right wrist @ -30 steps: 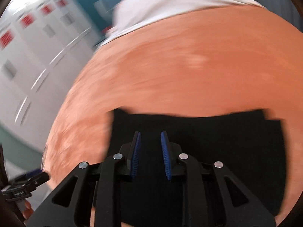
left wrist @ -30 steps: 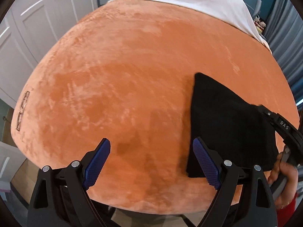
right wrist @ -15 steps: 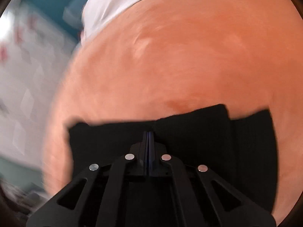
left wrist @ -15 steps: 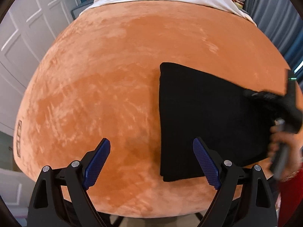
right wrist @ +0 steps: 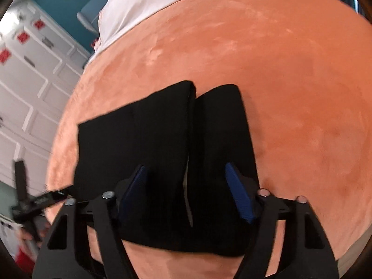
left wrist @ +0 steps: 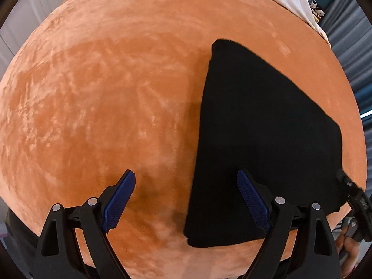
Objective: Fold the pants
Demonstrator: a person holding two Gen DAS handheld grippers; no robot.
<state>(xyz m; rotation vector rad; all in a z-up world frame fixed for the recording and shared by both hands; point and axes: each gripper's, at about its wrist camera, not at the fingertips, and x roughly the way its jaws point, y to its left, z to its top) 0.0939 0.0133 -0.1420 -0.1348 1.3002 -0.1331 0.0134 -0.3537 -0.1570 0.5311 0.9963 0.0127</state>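
Right gripper [right wrist: 186,195], closed on the black pants [right wrist: 167,153] a moment earlier, was opening above them, the left gripper [left wrist: 186,200] stayed wide and empty, so the folded pants lay released on the orange bed [left wrist: 104,93].

Black pants [left wrist: 260,139] on mottled orange blanket [left wrist: 104,93]
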